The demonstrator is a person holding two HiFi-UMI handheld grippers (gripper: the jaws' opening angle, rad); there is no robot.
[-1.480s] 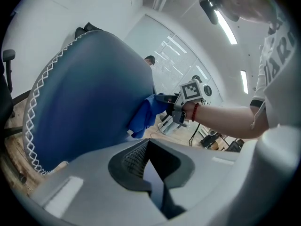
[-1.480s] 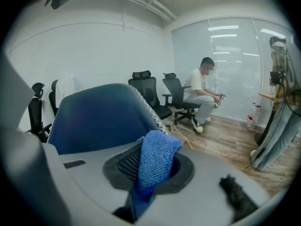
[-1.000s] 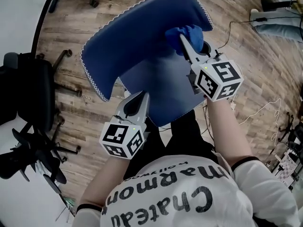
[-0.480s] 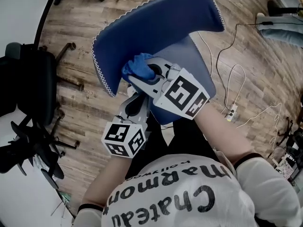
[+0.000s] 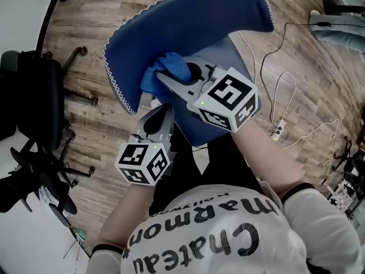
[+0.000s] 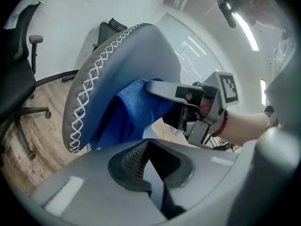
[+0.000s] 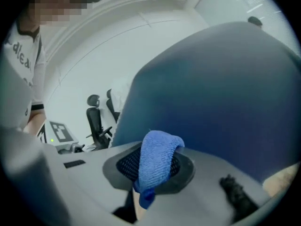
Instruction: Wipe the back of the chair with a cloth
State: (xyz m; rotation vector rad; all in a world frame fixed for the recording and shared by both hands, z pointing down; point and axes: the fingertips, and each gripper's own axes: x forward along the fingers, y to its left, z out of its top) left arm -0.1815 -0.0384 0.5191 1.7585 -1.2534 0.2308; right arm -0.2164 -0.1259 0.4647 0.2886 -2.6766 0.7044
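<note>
The blue chair's backrest [image 5: 194, 21], edged with white stitching, curves across the top of the head view. My right gripper [image 5: 161, 80] is shut on a bunched blue cloth [image 5: 173, 67] and presses it against the backrest's left part. In the right gripper view the cloth [image 7: 157, 161] sits folded between the jaws, right up against the backrest [image 7: 221, 93]. My left gripper [image 5: 164, 112] is shut and holds nothing, just below the right one near the chair's seat [image 5: 228, 61]. The left gripper view shows the backrest [image 6: 117, 65], the cloth [image 6: 134, 112] and the right gripper [image 6: 162, 86].
Black office chairs [image 5: 31, 107] stand at the left, and one appears in the right gripper view [image 7: 96, 117]. White cables and a power strip [image 5: 278, 131] lie on the wooden floor [image 5: 85, 16] at the right. Chair legs [image 5: 77, 59] show left of the blue chair.
My right gripper has swept the cloth from the backrest's right side across to its left part. The left gripper has hardly moved.
</note>
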